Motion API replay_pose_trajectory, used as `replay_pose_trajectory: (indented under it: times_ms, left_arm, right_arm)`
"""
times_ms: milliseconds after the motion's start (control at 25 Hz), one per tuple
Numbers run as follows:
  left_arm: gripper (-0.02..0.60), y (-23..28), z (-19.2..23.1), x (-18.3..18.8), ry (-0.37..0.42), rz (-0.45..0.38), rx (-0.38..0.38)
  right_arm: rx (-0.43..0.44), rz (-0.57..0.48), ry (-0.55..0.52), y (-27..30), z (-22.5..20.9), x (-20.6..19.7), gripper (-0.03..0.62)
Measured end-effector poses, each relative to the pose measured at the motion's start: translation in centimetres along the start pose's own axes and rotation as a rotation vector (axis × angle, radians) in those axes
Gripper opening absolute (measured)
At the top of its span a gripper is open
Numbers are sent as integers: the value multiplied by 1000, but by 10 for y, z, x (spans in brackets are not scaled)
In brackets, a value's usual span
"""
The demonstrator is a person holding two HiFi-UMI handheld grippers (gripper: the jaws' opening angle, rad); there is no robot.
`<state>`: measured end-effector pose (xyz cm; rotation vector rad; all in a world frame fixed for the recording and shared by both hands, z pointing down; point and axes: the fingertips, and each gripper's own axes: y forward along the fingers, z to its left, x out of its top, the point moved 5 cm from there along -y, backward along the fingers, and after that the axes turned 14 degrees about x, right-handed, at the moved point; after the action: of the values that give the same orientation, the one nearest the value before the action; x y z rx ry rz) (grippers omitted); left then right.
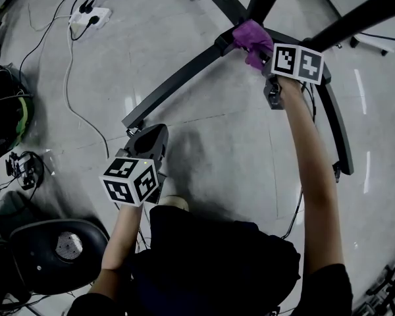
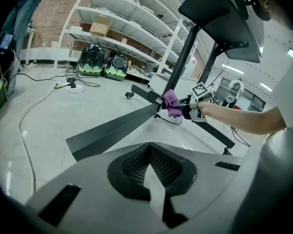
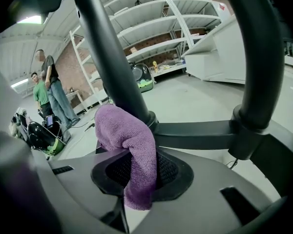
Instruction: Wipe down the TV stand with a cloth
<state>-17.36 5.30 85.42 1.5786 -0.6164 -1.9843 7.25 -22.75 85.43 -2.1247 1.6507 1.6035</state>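
Holding my right arm out nearly straight, I have my right claw (image 1: 262, 52) at the TV stand (image 1: 178, 87), on the joint where its curved base legs meet the uprights. That claw is pinching the purple cloth (image 3: 129, 145), which bulges up from between the jaws and sits against the foot of one black upright (image 3: 107, 57). My left arm is bent and tucked near my body. My left claw (image 1: 148, 142) hangs above the grey floor (image 1: 217, 137) beside the tip of the stand's near leg, jaws pressed together with nothing between them.
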Motion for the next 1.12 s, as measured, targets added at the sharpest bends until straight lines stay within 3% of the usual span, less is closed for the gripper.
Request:
replay_pose_trajectory:
  times_ms: [360,680,1120]
  left_arm:
    - [5,0,-1,-1,10,7,21]
    - [5,7,-6,-2,22,13,13]
    - [5,1,-8,-4,18,12,2]
  right_arm:
    - [-68,-92,100,-17,-37,8,102]
    - [-45,-160,163,-12,-38,18,100]
    - [-103,-167,186,-23,-44,12,100]
